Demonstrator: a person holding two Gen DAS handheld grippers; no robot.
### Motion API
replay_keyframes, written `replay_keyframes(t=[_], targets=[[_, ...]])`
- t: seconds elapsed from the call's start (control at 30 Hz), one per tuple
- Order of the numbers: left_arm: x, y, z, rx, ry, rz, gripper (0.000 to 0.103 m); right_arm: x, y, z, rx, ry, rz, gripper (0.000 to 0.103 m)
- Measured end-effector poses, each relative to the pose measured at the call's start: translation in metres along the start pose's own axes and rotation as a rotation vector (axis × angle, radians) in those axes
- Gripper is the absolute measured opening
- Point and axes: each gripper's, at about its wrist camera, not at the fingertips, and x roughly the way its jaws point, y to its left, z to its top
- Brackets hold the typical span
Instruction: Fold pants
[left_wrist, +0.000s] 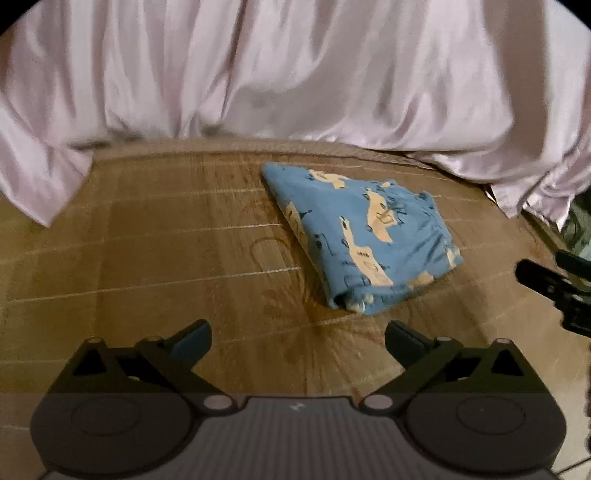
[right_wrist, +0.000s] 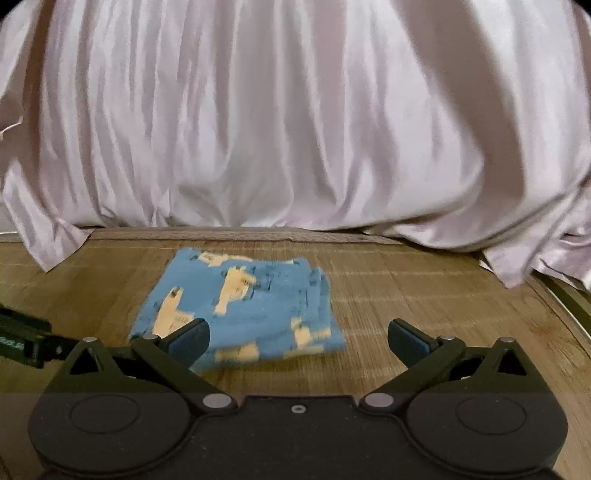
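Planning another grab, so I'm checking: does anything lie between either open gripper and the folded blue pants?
Nothing visible does. Only bare woven brown mat separates the left gripper from the blue patterned pants; the right gripper already hangs at their near edge.

Folded blue printed pants (left_wrist: 364, 236) on mat.

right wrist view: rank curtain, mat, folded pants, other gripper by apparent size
1. Curtain, fills the upper half.
2. Mat.
3. Folded pants.
4. Left gripper, only a sliver at the frame edge, so its rank reflects cropping.
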Motion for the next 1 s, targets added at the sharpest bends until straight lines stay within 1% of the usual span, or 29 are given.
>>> replay_keyframes(t=[0.13,0.23,0.3,0.37,0.47,0.6,1.0], targets=[[-0.020,-0.014,-0.019,0.082,-0.032,0.028,0.103,-0.042,0.010,-0.023,0.037,-0.016,-0.037,0.102],[-0.029,-0.021,-0.030,0.097,-0.040,0.029,0.103,-0.057,0.010,-0.039,0.116,-0.042,-0.064,0.102],[-0.033,-0.024,-0.034,0.104,-0.049,0.033,0.103,-0.058,0.008,-0.047,0.158,-0.036,-0.055,0.102],[-0.035,-0.026,-0.034,0.108,-0.046,0.051,0.103,-0.055,0.007,-0.051,0.153,-0.009,-0.023,0.102],[-0.035,-0.024,-0.035,0.083,-0.053,0.048,0.103,-0.051,0.008,-0.052,0.127,-0.007,-0.013,0.102],[-0.037,-0.022,-0.037,0.076,-0.058,0.054,0.103,-0.045,0.002,-0.052,0.167,0.003,0.027,0.102],[-0.036,-0.025,-0.037,0.093,-0.035,0.060,0.103,-0.042,-0.007,-0.053,0.188,0.014,0.026,0.102]])
